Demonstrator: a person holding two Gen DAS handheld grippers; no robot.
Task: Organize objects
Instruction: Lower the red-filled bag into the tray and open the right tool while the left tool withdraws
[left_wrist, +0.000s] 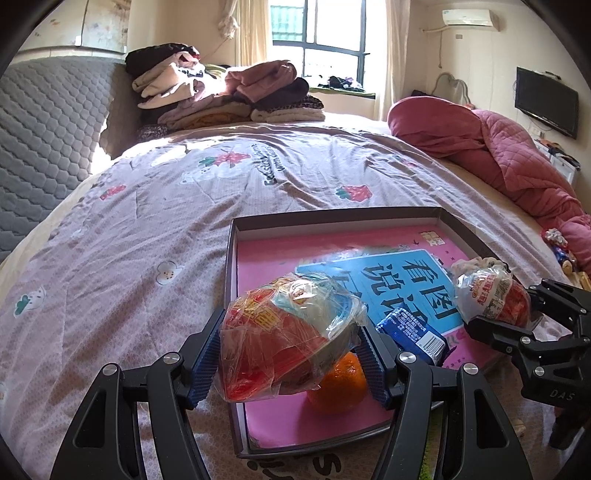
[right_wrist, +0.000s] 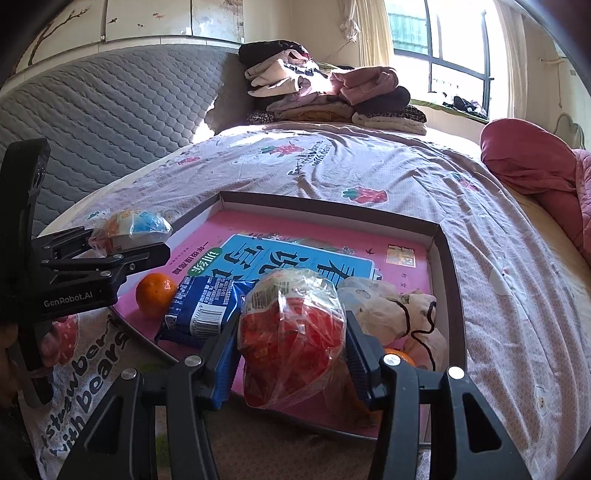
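Observation:
A shallow dark box tray (left_wrist: 232, 280) (right_wrist: 448, 280) lies on the bed with a pink book (left_wrist: 258, 254) (right_wrist: 332, 236) lining it. My left gripper (left_wrist: 290, 354) (right_wrist: 122, 243) is shut on a wrapped red snack bowl (left_wrist: 284, 336) (right_wrist: 129, 227), held over the tray's near left side. My right gripper (right_wrist: 291, 350) (left_wrist: 506, 314) is shut on a second wrapped red snack bowl (right_wrist: 291, 332) (left_wrist: 487, 295) over the tray's near right. In the tray lie an orange (left_wrist: 341, 384) (right_wrist: 155, 291), a blue snack packet (left_wrist: 413, 332) (right_wrist: 203, 310) and a cream drawstring pouch (right_wrist: 391, 310).
The bed has a pink strawberry-print quilt (left_wrist: 147, 229) (right_wrist: 369, 166). Folded clothes (left_wrist: 221, 92) (right_wrist: 332, 96) are stacked at its far end by a grey padded headboard (left_wrist: 44, 129). A rumpled red blanket (left_wrist: 498, 147) lies at the right. A second orange (right_wrist: 400, 356) peeks from behind my right finger.

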